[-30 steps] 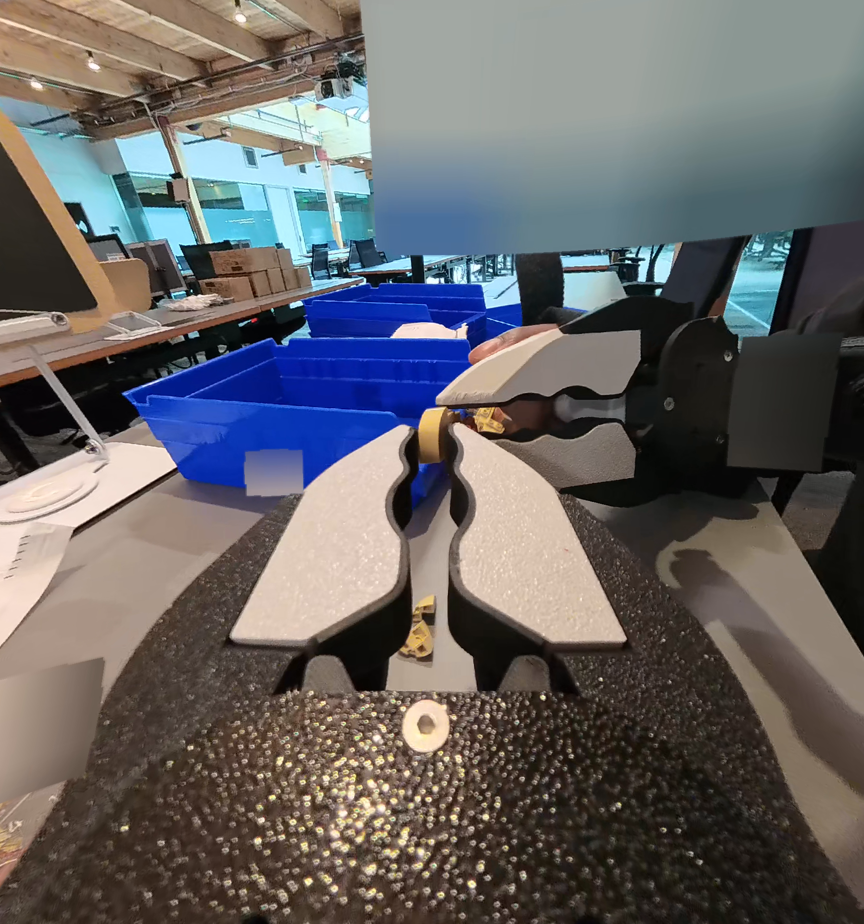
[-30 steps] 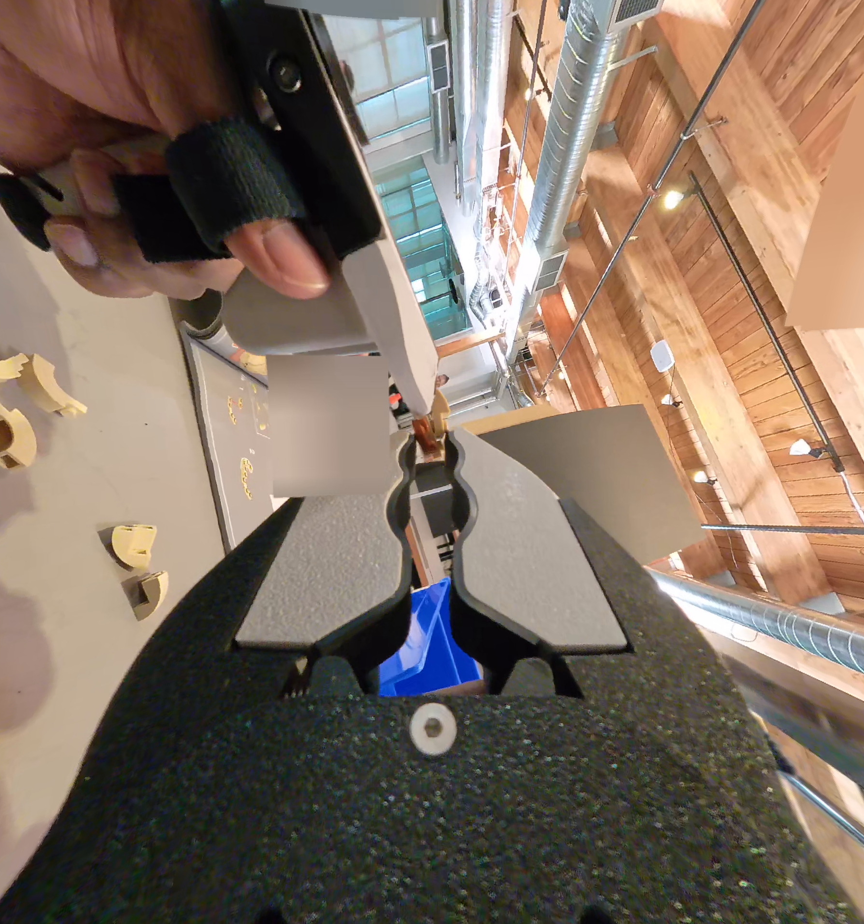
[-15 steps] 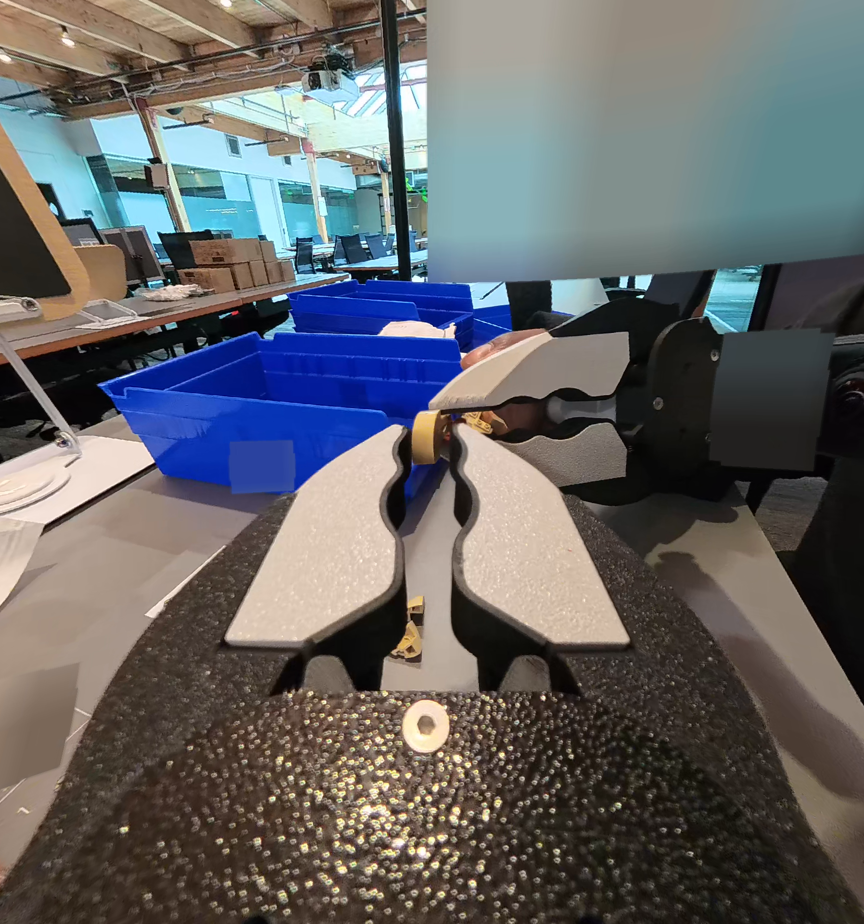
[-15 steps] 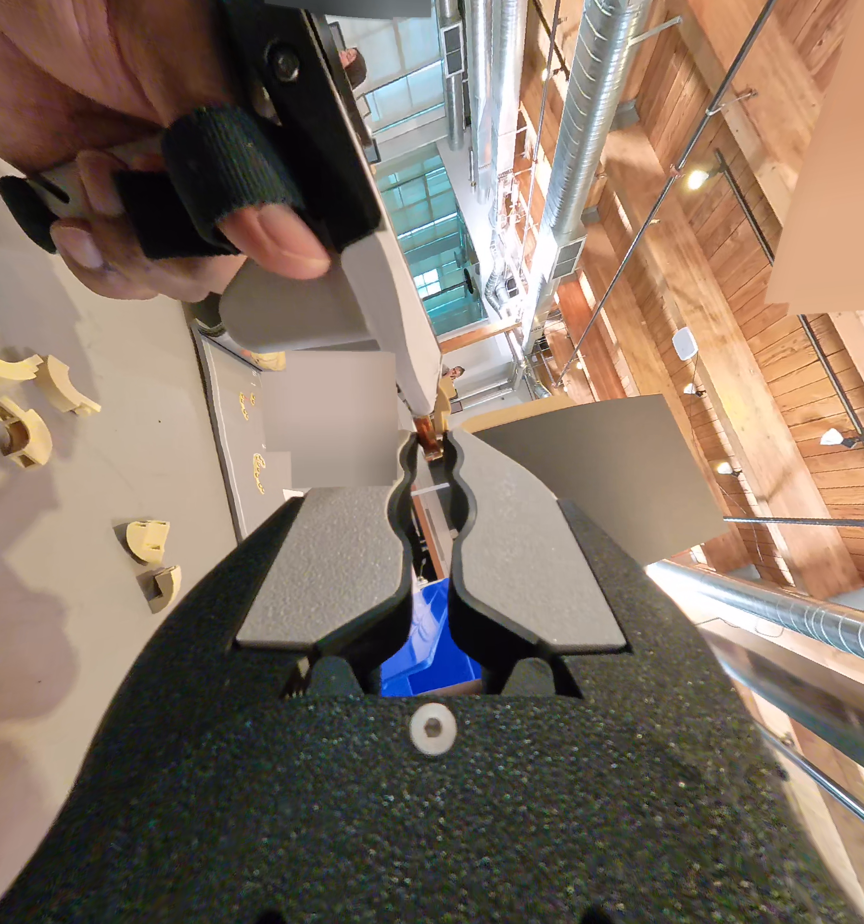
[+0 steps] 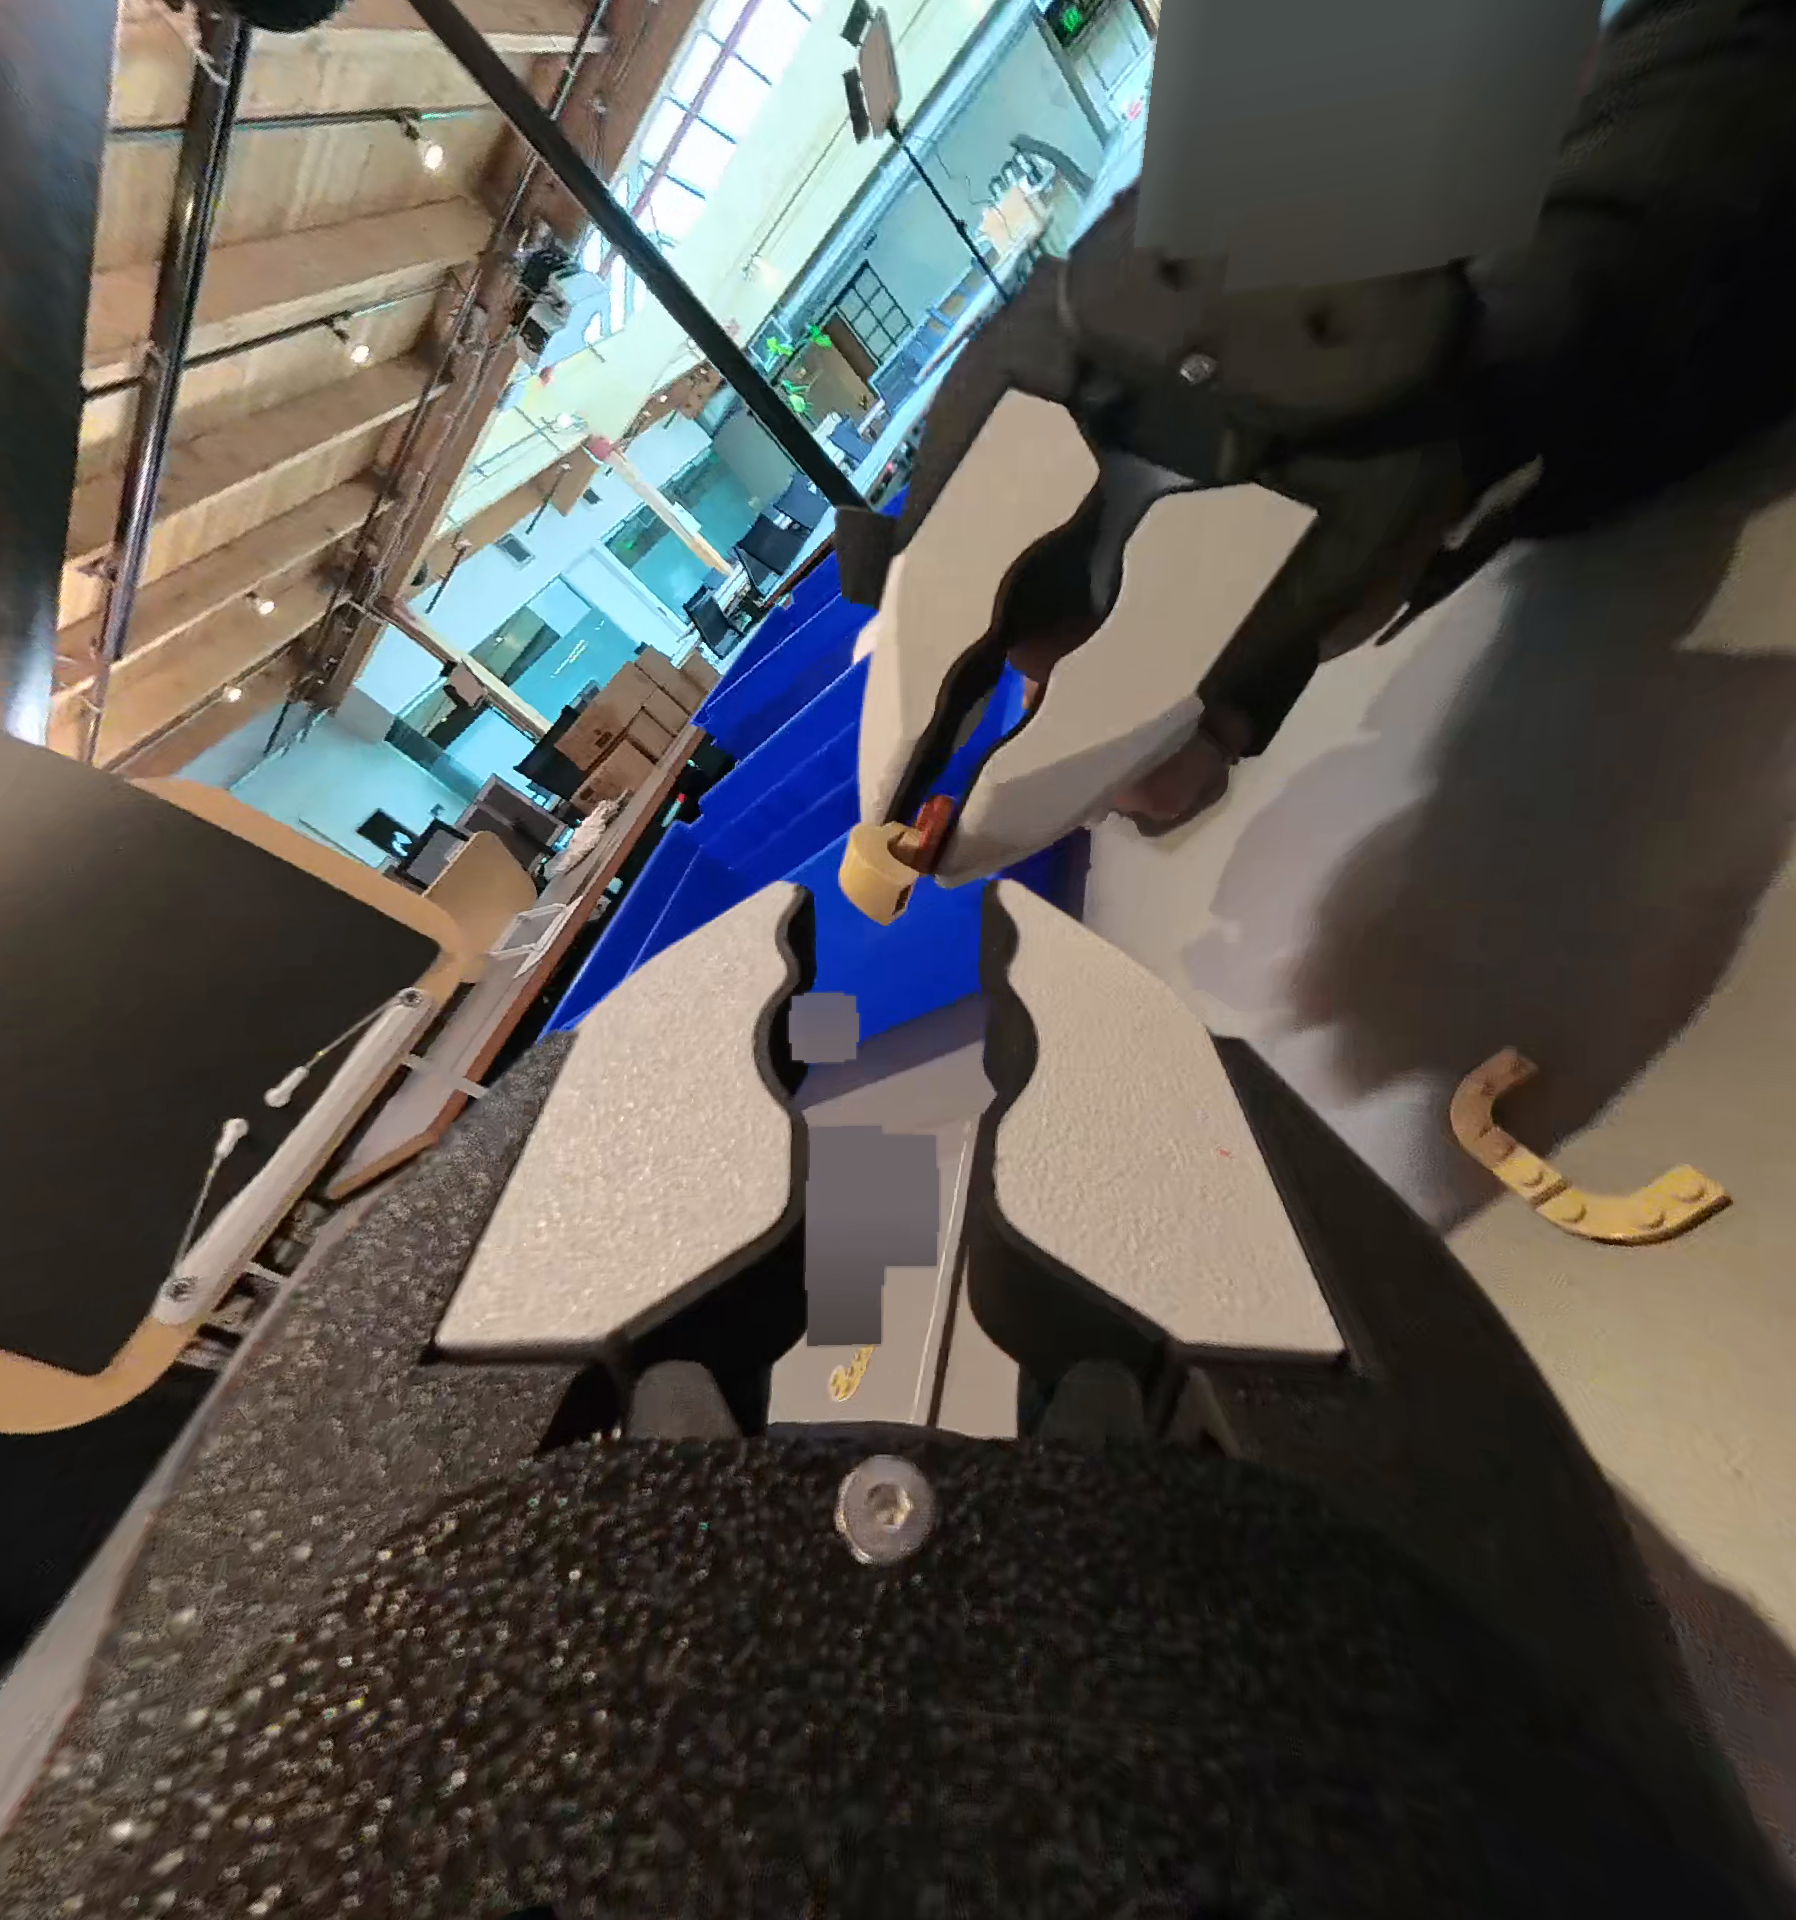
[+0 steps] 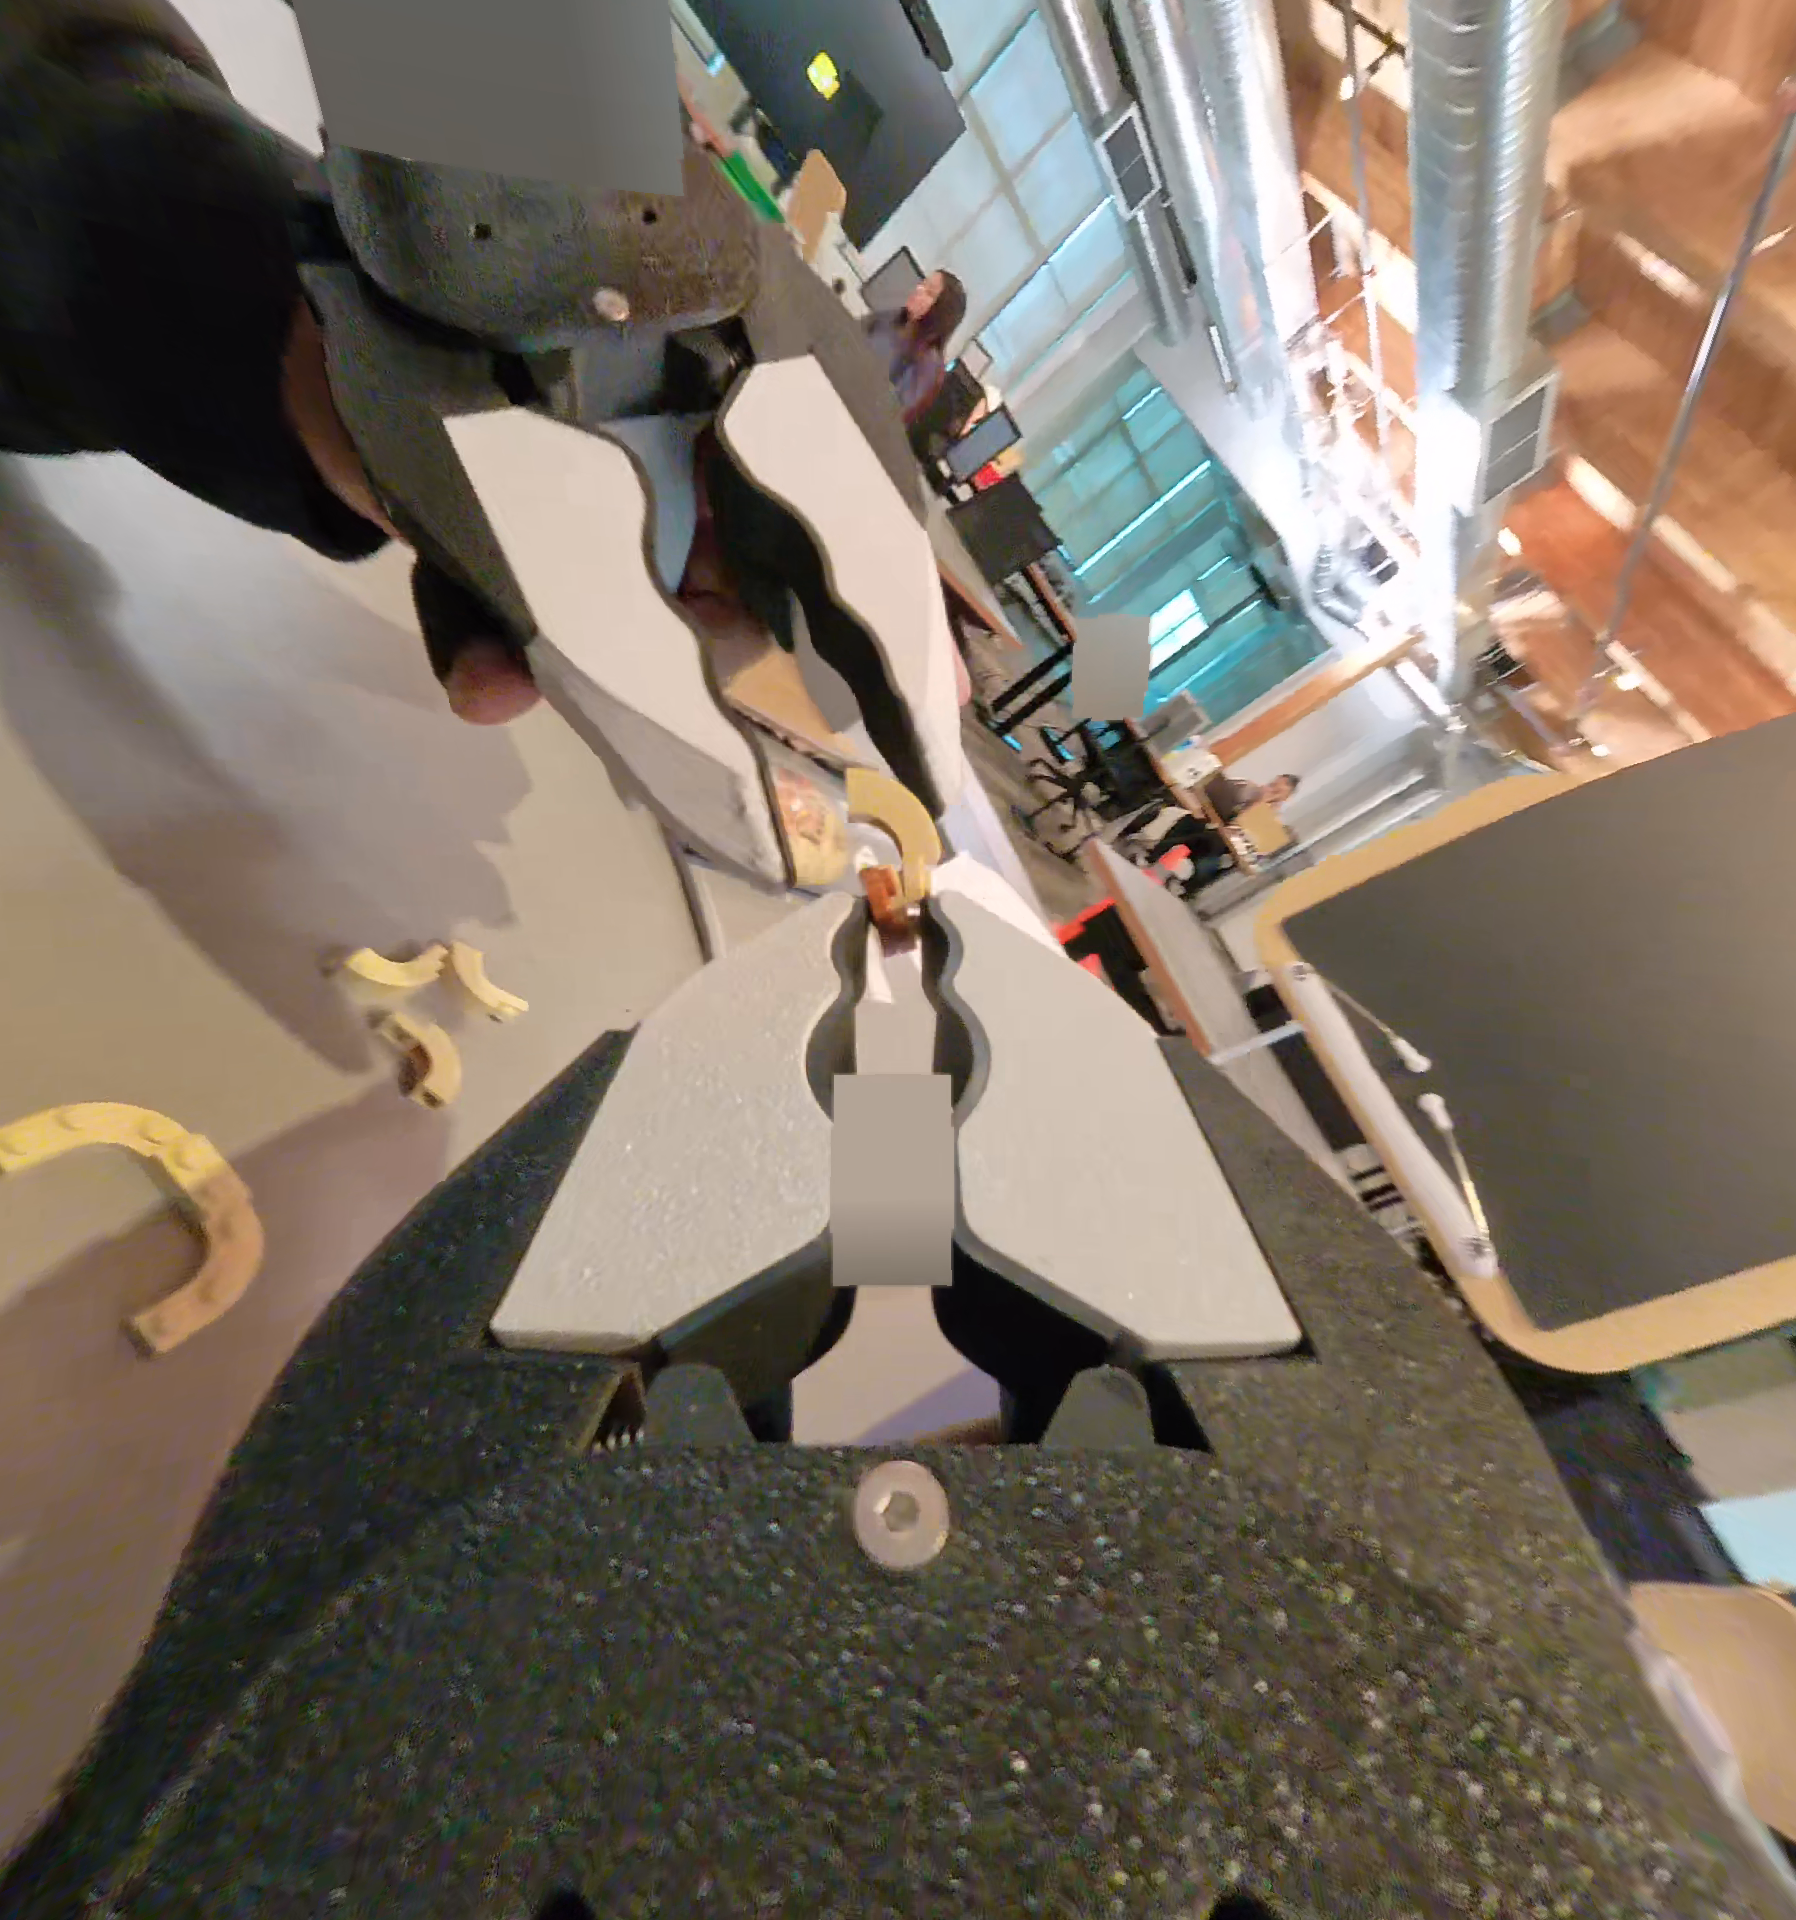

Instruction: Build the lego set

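Observation:
My right gripper (image 6: 895,912) is shut on a small brown brick (image 6: 889,896) that has a tan arch piece (image 6: 896,821) joined to it. In the left wrist view the right gripper (image 5: 920,844) holds this pair, brown brick (image 5: 925,828) and tan piece (image 5: 876,860), in the air just beyond my left fingertips. My left gripper (image 5: 899,927) is open, and its pads stand clear on either side below the tan piece. In the right wrist view the left gripper (image 6: 858,823) reaches in from the upper left, jaws apart around the arch.
Several tan curved pieces (image 6: 408,968) and a large flat curved plate (image 6: 151,1195) lie on the grey table (image 6: 146,790); the plate also shows in the left wrist view (image 5: 1559,1179). Blue bins (image 5: 769,790) stand behind. A black board with a wooden rim (image 6: 1600,1039) is at the side. The grippers are tip to tip, or close to it.
My left jaws opened and let go of the tan piece they pinched before. The right gripper kept its hold on the brown brick. Both grippers rolled and tilted.

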The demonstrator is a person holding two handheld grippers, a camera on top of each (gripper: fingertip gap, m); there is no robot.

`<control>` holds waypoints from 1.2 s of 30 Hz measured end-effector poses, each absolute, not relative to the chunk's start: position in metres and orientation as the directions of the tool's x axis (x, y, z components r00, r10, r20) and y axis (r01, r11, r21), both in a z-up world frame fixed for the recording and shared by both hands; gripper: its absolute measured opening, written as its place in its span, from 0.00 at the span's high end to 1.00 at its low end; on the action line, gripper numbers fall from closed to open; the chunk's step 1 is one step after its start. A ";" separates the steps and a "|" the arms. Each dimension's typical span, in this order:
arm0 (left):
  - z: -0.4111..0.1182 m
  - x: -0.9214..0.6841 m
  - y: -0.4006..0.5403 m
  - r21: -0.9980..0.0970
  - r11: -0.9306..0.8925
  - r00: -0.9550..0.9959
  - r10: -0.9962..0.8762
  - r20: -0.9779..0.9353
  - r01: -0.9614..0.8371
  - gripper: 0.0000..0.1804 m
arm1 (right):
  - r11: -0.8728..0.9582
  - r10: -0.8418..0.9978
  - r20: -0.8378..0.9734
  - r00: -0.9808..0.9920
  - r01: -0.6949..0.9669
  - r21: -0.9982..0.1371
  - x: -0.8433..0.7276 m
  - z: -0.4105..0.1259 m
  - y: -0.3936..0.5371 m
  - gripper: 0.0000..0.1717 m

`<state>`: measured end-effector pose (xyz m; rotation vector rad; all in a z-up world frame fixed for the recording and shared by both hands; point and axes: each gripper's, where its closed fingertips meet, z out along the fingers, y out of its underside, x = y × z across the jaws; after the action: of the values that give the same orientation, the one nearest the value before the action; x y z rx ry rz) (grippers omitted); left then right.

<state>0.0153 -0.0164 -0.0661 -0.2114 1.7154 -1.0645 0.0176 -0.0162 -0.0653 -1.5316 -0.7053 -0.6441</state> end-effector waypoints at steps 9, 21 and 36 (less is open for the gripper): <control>-0.072 0.014 -0.021 -0.699 0.616 -0.434 -0.552 -0.712 0.362 0.88 | -0.037 0.138 0.701 0.700 0.711 -0.702 0.010 -0.072 -0.015 0.95; -0.074 0.016 -0.018 -0.702 0.638 -0.416 -0.572 -0.707 0.317 0.91 | -0.053 0.135 0.692 0.709 0.703 -0.709 0.012 -0.073 -0.015 0.95; -0.069 0.019 -0.017 -0.603 0.743 -0.265 -0.543 -0.797 0.291 0.93 | -0.074 0.089 0.700 0.708 0.706 -0.705 0.015 -0.070 -0.016 0.95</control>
<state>0.0186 -0.0175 -0.0689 -0.2043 1.6588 -0.8057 0.0146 -0.0160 -0.0703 -1.5865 -0.6641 -0.5765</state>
